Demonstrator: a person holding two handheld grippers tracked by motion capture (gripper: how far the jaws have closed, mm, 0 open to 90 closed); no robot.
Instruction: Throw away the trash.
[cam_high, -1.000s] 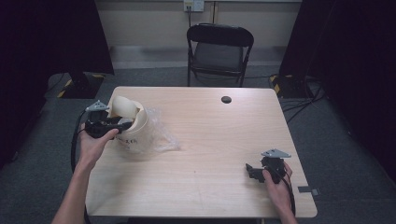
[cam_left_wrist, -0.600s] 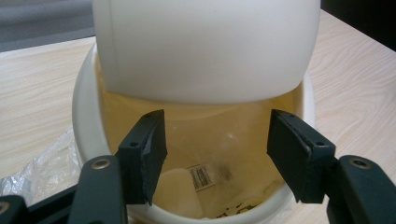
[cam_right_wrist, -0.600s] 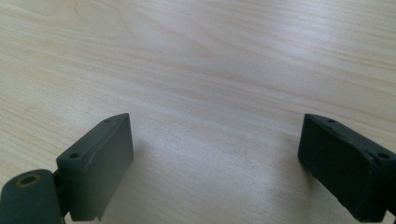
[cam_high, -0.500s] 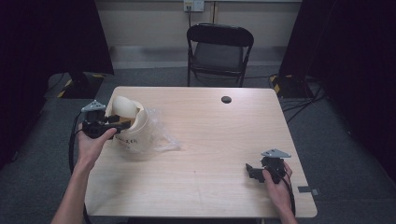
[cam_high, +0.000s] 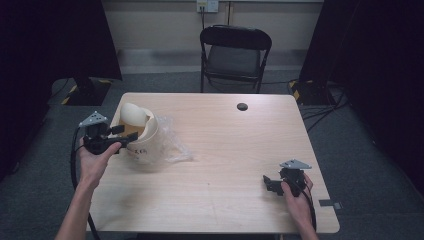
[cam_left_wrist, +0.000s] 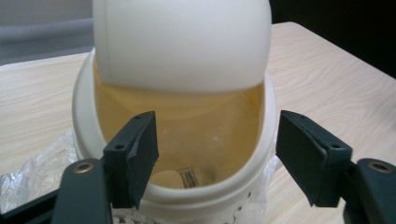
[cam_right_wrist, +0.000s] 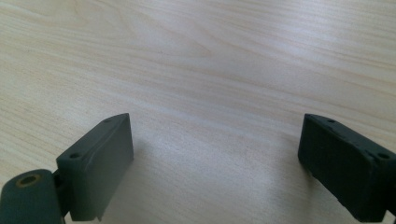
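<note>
Left gripper (cam_high: 120, 136), jaws spread, hangs over the mouth of a white tub (cam_high: 142, 137) near the table's (cam_high: 225, 165) left edge, clear plastic (cam_high: 172, 145) beside it. Right gripper (cam_high: 270, 182), jaws spread and gripping nothing, rests near the front-right corner.

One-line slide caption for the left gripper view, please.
Open left tool poised at the rim of a cream plastic bin with its domed swing lid tilted.

Item count: one table (cam_high: 225, 150); one white bucket (cam_high: 145, 142) at 9 o'clock; one clear plastic sheet (cam_high: 175, 145) beside it; one black disc (cam_high: 242, 106) at 12 o'clock; one folding chair (cam_high: 235, 52); two grippers, left gripper (cam_high: 125, 132) and right gripper (cam_high: 267, 181).
</note>
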